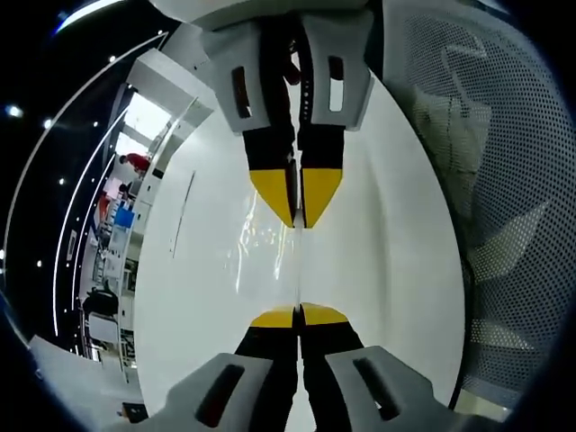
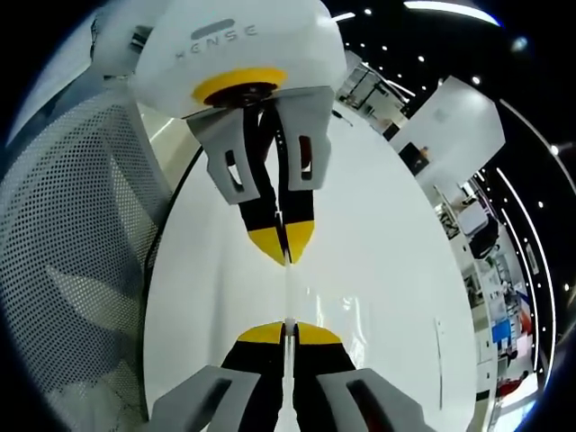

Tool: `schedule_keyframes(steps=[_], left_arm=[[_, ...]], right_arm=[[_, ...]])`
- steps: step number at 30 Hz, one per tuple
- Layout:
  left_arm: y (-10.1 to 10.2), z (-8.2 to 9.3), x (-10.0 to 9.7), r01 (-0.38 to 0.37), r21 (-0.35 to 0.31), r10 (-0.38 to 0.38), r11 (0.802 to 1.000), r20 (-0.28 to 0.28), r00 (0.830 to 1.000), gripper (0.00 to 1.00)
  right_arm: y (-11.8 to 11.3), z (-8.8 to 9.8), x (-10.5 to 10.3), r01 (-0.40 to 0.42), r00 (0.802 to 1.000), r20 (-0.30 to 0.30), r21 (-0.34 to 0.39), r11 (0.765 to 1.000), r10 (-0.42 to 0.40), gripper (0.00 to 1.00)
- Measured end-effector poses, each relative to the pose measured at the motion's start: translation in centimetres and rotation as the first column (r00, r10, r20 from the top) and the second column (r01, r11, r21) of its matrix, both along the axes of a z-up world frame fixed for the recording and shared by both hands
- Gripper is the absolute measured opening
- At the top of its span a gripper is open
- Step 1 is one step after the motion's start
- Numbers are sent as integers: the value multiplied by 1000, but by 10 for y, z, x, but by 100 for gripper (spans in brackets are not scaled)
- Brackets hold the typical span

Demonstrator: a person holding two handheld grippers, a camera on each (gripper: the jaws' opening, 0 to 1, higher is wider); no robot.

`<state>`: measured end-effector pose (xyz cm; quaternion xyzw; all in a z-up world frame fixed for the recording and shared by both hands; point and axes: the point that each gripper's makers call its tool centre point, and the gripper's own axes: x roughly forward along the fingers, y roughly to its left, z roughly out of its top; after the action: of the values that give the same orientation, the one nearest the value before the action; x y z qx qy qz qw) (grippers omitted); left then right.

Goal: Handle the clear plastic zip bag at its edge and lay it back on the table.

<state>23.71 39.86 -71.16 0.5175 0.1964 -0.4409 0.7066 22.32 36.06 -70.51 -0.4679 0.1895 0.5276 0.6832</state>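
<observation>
Only readable thing here is on the left gripper as it shows up in the right gripper view: grey raised letters across its white housing, top middle of the frame, just above the yellow ring. I can make out "ENSE", and there's a letter before it that's partly lost on the curve, maybe an H or an S, can't tell. Signs in the background on both views are way too small to read.
</observation>
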Motion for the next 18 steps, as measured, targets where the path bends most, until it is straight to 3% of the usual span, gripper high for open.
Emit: schedule_keyframes(steps=[18], left_arm=[[8,-7,2,-16,13,16,1000,-3,1000,0]], right_arm=[[-10,-3,1,21,1000,0,-14,1000,-21,0]])
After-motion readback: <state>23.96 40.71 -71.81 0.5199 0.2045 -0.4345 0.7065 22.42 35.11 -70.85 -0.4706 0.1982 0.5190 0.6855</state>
